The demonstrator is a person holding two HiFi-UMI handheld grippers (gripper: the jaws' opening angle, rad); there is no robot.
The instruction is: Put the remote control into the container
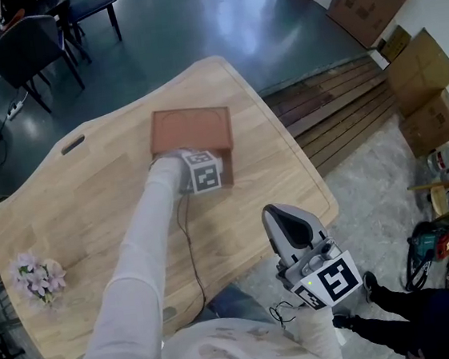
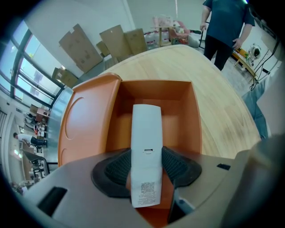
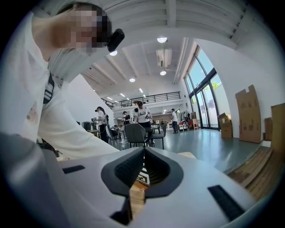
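Left tool gripping remote, long axis straight ahead, seemingly inside container

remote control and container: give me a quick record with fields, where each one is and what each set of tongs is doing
remote control: white, clamped between the pads, its far end pointing into the container
container: orange-brown box, open on top, standing on the wooden table
left tongs: shut on the remote control, over the container's opening
right tongs: shut, nothing between them, held up apart from the container
task state: remote control not yet released
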